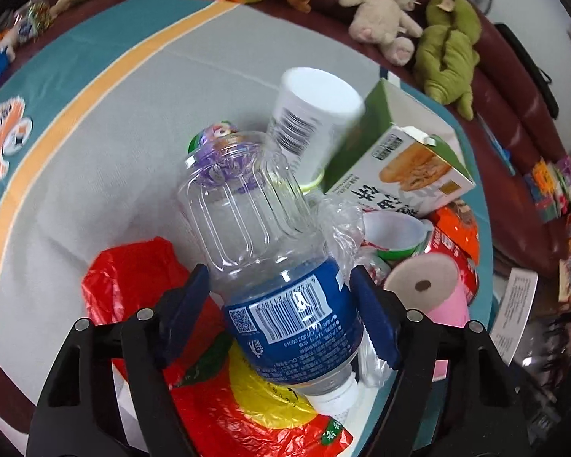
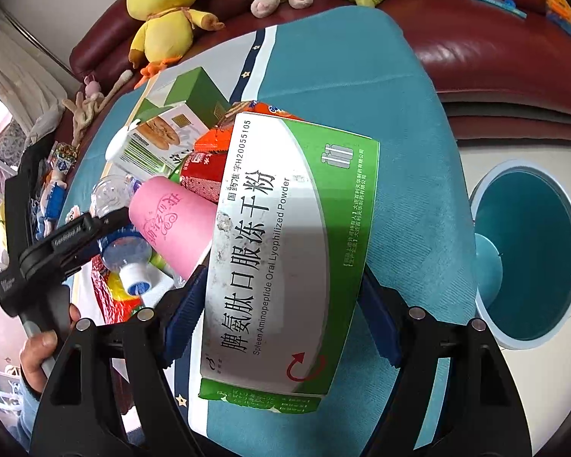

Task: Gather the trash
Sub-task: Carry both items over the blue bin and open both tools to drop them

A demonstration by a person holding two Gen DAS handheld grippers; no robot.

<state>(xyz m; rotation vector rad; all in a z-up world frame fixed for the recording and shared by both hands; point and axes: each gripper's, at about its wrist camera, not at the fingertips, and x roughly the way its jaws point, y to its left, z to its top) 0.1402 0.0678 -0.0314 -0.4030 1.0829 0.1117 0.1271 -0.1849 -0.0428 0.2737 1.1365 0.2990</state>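
Left gripper (image 1: 281, 318): we see its blue pads closed partway on the blue-labelled band of a clear plastic bottle (image 1: 270, 262), one pad on each side; the white cap points back toward the camera and the base tilts up and away.
Right gripper (image 2: 281, 314): we see it clamped on the lower half of a green-and-white medicine box (image 2: 285, 243), which it holds clear of the worktop, its long side running away from the camera.
Trash heap: in the left view we find a red plastic bag (image 1: 133, 274) under and left of the bottle, a white cup (image 1: 312, 118) tipped against a green biscuit carton (image 1: 396, 156), a pink paper roll (image 1: 434, 289) just right of the gripper, and a green-rimmed bowl (image 1: 396, 232) between roll and carton.
Worktop (image 1: 106, 152): grey cloth with an orange band and teal border; we see open cloth left of the bottle up to that border.
Right edge: the teal cloth (image 2: 361, 76) drops off toward a round teal bin (image 2: 529, 255) that stands open-mouthed below, just beyond the edge.
Far edge: plush toys lie along a dark red sofa (image 2: 495, 49), among them a yellow chick (image 2: 163, 7).
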